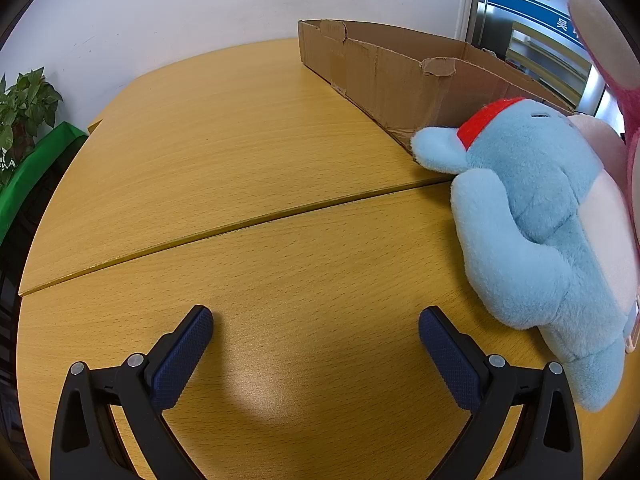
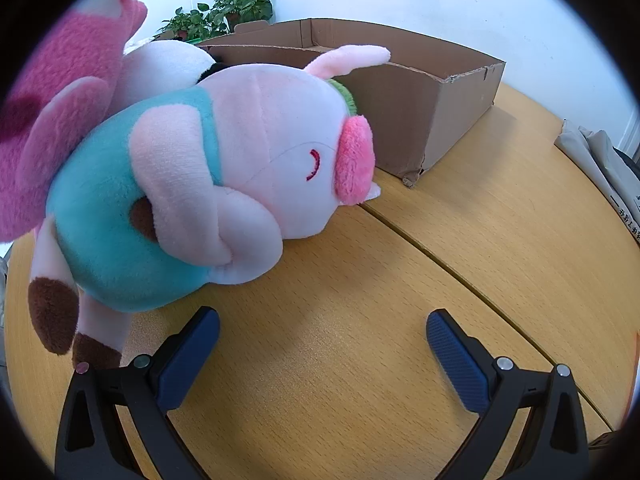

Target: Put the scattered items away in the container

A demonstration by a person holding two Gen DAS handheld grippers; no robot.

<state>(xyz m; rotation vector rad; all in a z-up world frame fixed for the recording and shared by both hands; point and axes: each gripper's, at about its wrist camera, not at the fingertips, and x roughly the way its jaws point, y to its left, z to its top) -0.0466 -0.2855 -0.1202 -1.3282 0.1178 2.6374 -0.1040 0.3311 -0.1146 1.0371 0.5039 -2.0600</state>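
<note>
Left gripper (image 1: 316, 334): both of my blue-padded fingers (image 1: 184, 354) are spread wide over bare table (image 1: 240, 160), holding nothing and touching nothing.
Right gripper (image 2: 322, 338): released just as wide, empty; the pig's brown-tipped leg lies just beside my left finger (image 2: 188, 360), contact unclear.
Plush toys, four counted: one blue plush (image 1: 532, 220) with a red collar lying on the table to my left gripper's right; one pink pig plush (image 2: 224, 168) in a teal outfit on its side; one magenta plush (image 2: 60, 80) at the edge; one white plush (image 2: 164, 66) behind the pig.
Container: one cardboard box (image 2: 420, 96), open-topped, at the far end of the table, the blue toy's arm against its corner.
Beyond: one potted plant (image 2: 236, 4) by the wall.
</note>
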